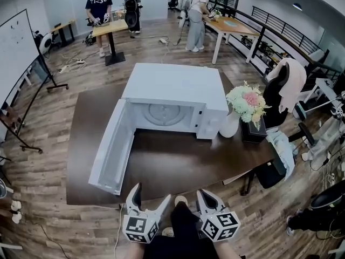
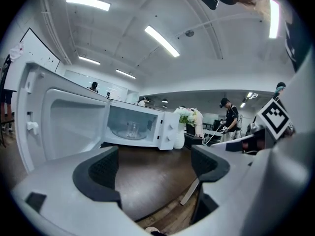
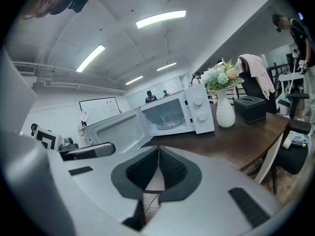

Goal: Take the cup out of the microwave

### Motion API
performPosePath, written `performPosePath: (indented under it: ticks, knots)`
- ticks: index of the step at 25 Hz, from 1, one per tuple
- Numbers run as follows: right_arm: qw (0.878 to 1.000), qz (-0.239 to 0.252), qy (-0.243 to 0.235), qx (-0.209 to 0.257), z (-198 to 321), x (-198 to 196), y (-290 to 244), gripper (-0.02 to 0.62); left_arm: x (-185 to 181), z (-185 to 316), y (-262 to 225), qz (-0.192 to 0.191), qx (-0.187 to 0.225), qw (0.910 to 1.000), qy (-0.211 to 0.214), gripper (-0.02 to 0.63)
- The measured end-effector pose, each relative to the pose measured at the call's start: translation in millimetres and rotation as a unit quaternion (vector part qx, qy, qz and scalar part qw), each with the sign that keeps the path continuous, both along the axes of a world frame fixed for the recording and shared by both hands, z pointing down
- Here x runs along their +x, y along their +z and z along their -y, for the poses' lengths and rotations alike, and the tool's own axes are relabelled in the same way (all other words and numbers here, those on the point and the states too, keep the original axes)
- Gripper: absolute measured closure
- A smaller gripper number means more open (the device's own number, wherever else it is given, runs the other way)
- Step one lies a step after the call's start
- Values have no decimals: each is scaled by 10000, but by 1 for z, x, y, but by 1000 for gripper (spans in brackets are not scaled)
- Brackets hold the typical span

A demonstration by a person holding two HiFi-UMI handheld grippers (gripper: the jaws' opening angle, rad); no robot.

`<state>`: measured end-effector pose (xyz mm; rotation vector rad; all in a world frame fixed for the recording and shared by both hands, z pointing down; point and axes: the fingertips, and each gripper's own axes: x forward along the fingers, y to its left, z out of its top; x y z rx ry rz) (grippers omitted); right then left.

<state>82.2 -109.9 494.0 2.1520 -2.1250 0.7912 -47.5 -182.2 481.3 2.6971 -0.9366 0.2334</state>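
Bright, even light comes from long ceiling lamps [image 2: 162, 41], which blow out to white glare in both gripper views. Shadows are soft; the microwave [image 1: 175, 90] top looks washed out. Edges bend strongly, corners go black, far people [image 2: 230, 117] blur.

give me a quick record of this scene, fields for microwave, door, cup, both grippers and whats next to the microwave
microwave: white microwave on the dark table, cavity facing the person
door: door swung wide open on the left side
cup: clear cup standing on the turntable, not yet taken out
left gripper: left gripper open, empty, near the table's front edge
right gripper: right gripper shut, empty, beside the left one
next to microwave: white vase with flowers, black box
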Motion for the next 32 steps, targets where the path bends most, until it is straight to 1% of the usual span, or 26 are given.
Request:
performPosePath:
  ticks: [5,14,19,26,32]
  knots:
    - [10000,1,-17,-28,32,22,1,600,21,33,-1,-5,13,10000,-56,169]
    - [9993,1,-376,-40,99,43,4,600,51,91,5,49,-24,9997,-238,169]
    - [9983,22,-571,-123,130,55,11,600,69,120,9,105,-41,9994,-321,169]
    - [9966,69,-787,-216,162,74,19,600,98,158,14,135,-47,9990,-433,169]
    - [9952,84,-938,-264,180,91,24,600,124,189,15,133,31,9983,-565,169]
